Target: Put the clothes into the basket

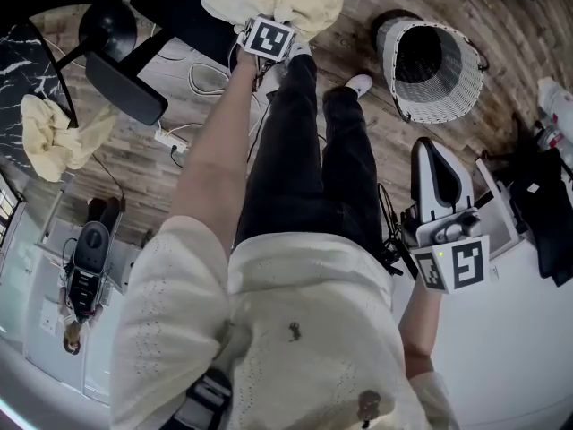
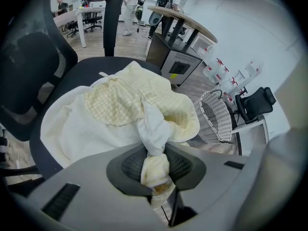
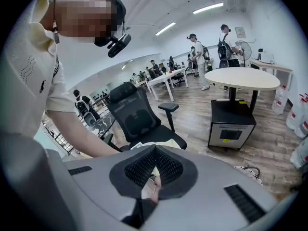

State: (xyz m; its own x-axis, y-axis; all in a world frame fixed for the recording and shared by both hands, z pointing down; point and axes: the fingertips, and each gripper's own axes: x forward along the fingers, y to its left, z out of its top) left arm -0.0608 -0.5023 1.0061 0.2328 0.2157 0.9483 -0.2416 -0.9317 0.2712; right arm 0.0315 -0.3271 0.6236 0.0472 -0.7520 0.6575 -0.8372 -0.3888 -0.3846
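Our left tool (image 2: 155, 171) has its jaws pinched tight on a bunched fold of the pale yellow checked cloth garment (image 2: 137, 105). The rest of the garment spreads across the seat of the black mesh office chair (image 2: 91, 69). Our right tool (image 3: 153, 172) sits beside our hip, pads meeting at the tips with nothing gripped. The round white woven basket (image 1: 431, 65) stands on the wooden floor (image 1: 510, 34) near our feet. A second yellow cloth (image 1: 54, 133) lies by the dark marbled surface (image 1: 22, 52).
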